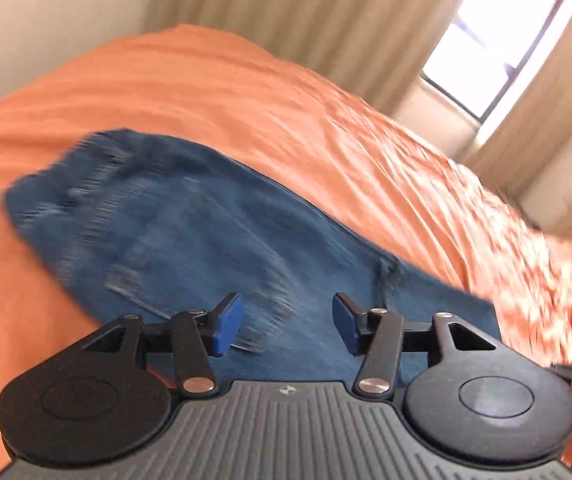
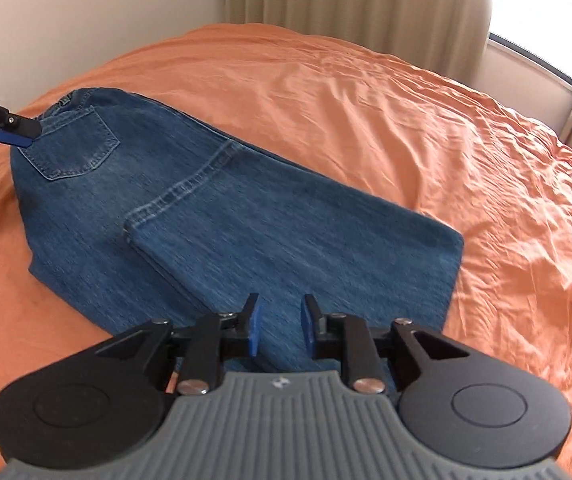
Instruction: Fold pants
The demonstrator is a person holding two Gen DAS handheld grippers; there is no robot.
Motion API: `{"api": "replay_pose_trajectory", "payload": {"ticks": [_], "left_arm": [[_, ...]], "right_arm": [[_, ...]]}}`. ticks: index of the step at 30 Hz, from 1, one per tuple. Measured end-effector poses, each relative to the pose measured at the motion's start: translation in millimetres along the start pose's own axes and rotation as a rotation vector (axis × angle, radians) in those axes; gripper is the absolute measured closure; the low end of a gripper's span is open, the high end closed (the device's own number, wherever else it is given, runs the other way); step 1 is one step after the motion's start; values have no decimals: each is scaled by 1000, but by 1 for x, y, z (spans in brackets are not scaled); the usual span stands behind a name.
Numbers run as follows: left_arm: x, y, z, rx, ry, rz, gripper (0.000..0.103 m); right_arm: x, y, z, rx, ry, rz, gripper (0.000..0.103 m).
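Note:
Blue denim pants (image 2: 222, 216) lie on the orange bed (image 2: 365, 100), legs folded back over the seat, with a back pocket (image 2: 72, 146) at the upper left. My right gripper (image 2: 280, 330) is open and empty, just above the near edge of the folded legs. My left gripper (image 1: 287, 326) is open and empty over the pants (image 1: 174, 232); that view is blurred. The left gripper also shows in the right wrist view (image 2: 18, 136) at the far left, by the waistband near the pocket.
Beige curtains (image 2: 345, 0) and a bright window (image 2: 545, 20) stand behind the bed. A plain wall (image 2: 86, 12) is at the back left. The orange sheet is wrinkled on the right side (image 2: 505, 200).

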State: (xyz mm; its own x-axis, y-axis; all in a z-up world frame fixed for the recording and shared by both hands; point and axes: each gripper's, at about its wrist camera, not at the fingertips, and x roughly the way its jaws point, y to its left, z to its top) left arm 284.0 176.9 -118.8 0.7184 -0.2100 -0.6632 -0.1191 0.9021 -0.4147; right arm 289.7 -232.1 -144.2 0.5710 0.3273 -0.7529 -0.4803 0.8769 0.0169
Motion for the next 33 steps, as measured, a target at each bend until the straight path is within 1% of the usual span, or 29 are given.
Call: {"api": "replay_pose_trajectory", "payload": {"ticks": [1,4,7,10,13,17,19,22,27,30,33], "left_arm": [[-5,13,3,-33,-24,13,36],[-17,59,11,-157,-80,53,32],[-20,105,16,-287,-115,61,30],[-15,142,14,-405,-136,51,30],[-3,164,11,-468,-141,47,29],[16,186,10,-520,-133,30,29],[27,193,12,-529,-134,12,28],[40,197,15,-532,-138,3,28],[59,196,19,-516,-149,-17,28],[63,198,18,-513,-159,-30,27],[62,200,12,-498,-170,-49,29]], "right_arm": [[5,6,8,-8,0,12,81],[21,24,26,-41,-1,39,81],[40,39,43,-65,7,71,81],[61,55,59,-87,26,78,81],[84,65,72,-116,56,70,81],[113,67,86,-126,90,62,81],[124,65,92,-127,101,58,81],[140,63,101,-148,110,37,81],[168,59,120,-148,109,36,81],[186,61,124,-139,141,52,80],[202,66,124,-135,188,46,78]]}}
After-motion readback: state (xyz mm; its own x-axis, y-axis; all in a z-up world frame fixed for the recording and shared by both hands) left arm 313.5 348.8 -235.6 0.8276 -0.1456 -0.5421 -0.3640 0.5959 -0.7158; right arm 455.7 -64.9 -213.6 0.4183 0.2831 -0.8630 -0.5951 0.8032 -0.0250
